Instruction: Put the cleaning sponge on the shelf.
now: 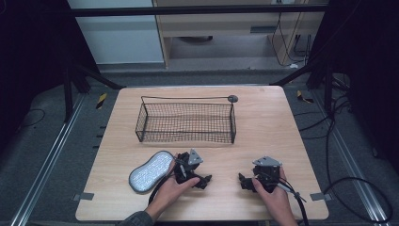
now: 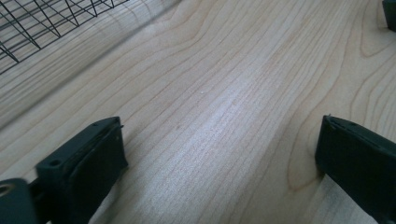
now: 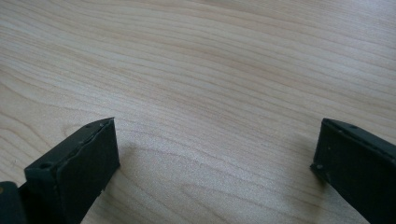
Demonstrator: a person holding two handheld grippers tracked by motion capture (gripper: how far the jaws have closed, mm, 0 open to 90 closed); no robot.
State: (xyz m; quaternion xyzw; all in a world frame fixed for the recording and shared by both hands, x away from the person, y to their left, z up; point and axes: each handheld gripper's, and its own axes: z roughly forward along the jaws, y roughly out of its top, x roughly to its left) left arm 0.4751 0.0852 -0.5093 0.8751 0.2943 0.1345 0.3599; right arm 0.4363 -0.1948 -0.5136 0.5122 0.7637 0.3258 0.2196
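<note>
A light wooden table stands in the middle, with a black wire basket toward its far side, long side facing the person. The basket has a thin wire handle along its far top edge that ends in a small round grey knob at the right corner. Nothing can be made out inside it from the high view.

On the near left part of the table lies a flat, oval, silvery-white thing with a speckled surface, perhaps a sponge or scrubbing pad; what it is cannot be told for sure. It lies just beside the left gripper, on that gripper's left side.

The person's left hand holds the left gripper low on the table, its jaws pointing right toward the other gripper. In the left gripper view its two black jaws stand wide apart with bare wood grain between them, and a corner of the basket mesh shows at the upper left.

The right hand holds the right gripper on the near right part of the table, jaws pointing left. In the right gripper view these jaws too are spread wide, nothing between them but table

The two grippers face each other, near but not touching
</note>
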